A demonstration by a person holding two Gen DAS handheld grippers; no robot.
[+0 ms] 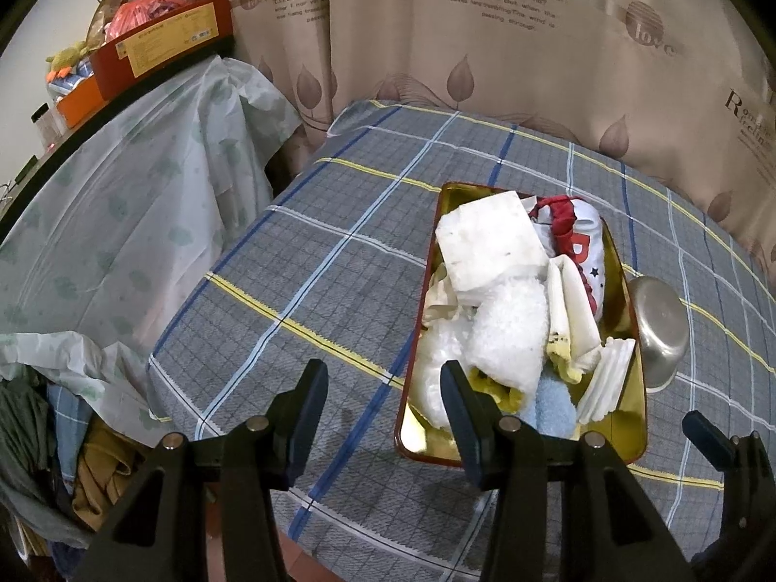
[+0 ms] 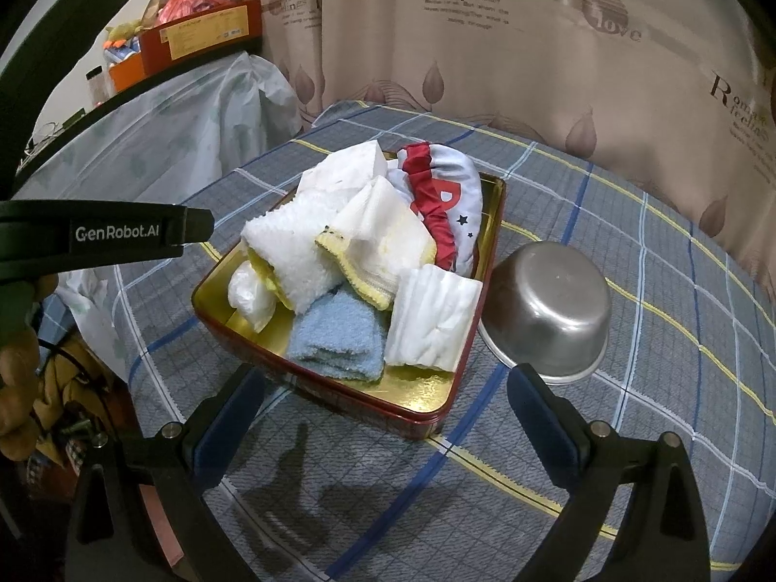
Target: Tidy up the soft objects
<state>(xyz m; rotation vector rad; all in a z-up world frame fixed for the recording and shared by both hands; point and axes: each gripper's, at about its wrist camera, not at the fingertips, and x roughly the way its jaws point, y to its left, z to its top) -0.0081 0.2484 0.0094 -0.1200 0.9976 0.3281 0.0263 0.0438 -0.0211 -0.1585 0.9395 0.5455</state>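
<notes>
A red tin tray with a gold inside (image 1: 427, 441) (image 2: 422, 390) sits on the checked tablecloth, piled with soft things. They include a white foam block (image 1: 490, 242), a fluffy white towel (image 2: 300, 252), a yellow-edged cloth (image 2: 373, 237), a folded blue towel (image 2: 334, 334), a folded white cloth (image 2: 431, 320) and a red-and-white fabric piece (image 2: 446, 194). My left gripper (image 1: 383, 388) stands open over the cloth at the tray's left front corner, with nothing between its fingers. Just before the tray's near rim, my right gripper (image 2: 388, 402) is wide open and holds nothing.
An upturned steel bowl (image 2: 548, 310) (image 1: 659, 330) lies against the tray's right side. A beige curtain (image 1: 533, 48) hangs behind the table. At the left stands furniture under a plastic sheet (image 1: 121, 203) with a red box (image 1: 165, 43) on top. Clothes (image 1: 58, 460) are heaped below.
</notes>
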